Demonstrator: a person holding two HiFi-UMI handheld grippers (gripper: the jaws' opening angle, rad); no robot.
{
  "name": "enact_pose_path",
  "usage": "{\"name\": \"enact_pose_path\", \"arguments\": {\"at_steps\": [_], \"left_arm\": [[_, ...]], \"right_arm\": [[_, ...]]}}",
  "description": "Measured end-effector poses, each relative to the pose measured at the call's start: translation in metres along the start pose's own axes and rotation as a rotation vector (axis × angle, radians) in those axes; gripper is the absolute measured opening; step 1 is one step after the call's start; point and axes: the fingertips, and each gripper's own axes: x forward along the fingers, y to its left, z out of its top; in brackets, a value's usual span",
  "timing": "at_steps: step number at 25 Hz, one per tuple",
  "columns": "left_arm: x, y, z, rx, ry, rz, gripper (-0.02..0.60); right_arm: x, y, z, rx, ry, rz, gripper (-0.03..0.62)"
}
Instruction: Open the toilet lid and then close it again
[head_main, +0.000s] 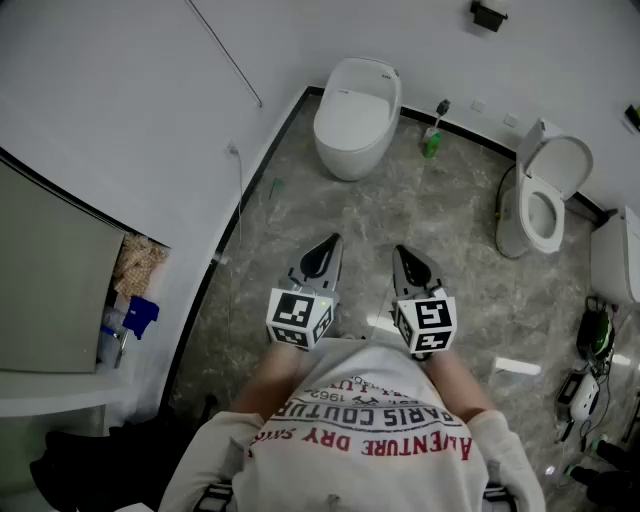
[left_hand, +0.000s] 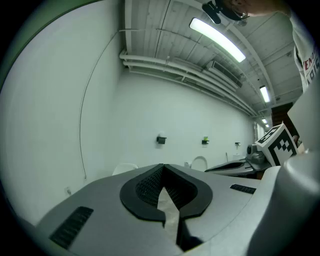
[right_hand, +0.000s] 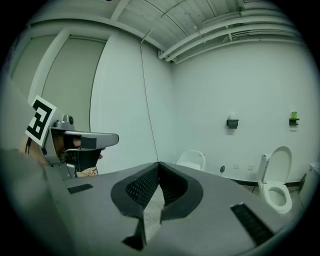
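Observation:
Two toilets stand against the far wall. The white one with its lid down (head_main: 357, 115) is ahead of me, small in the left gripper view (left_hand: 125, 169) and in the right gripper view (right_hand: 192, 159). The other toilet (head_main: 545, 200) to the right has its lid raised (right_hand: 276, 185). Both grippers are held close to my body, well short of either toilet. My left gripper (head_main: 333, 240) is shut with nothing in it, its tips meeting (left_hand: 163, 165). My right gripper (head_main: 399, 250) also shows its tips together and empty (right_hand: 159, 163).
A green bottle and brush (head_main: 432, 140) sit on the floor between the toilets. A black holder (head_main: 488, 15) hangs on the wall. A counter with clutter and a blue object (head_main: 140, 315) is at the left. Cables and gear (head_main: 590, 340) lie at the right on the marble floor.

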Motion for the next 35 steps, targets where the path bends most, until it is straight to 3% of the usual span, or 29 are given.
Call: {"name": "enact_pose_path", "arguments": {"at_steps": [12, 23, 35], "left_arm": [[-0.001, 0.018, -0.007, -0.004, 0.016, 0.02, 0.008], [-0.001, 0.071, -0.021, -0.047, 0.046, 0.069, 0.008], [0.058, 0.12, -0.042, -0.079, 0.119, 0.174, 0.008]], "right_arm": [[0.015, 0.005, -0.002, 0.019, 0.003, 0.001, 0.015], [0.053, 0.014, -0.015, 0.037, 0.067, -0.002, 0.015], [0.137, -0.042, -0.015, 0.114, 0.094, 0.026, 0.015]]}}
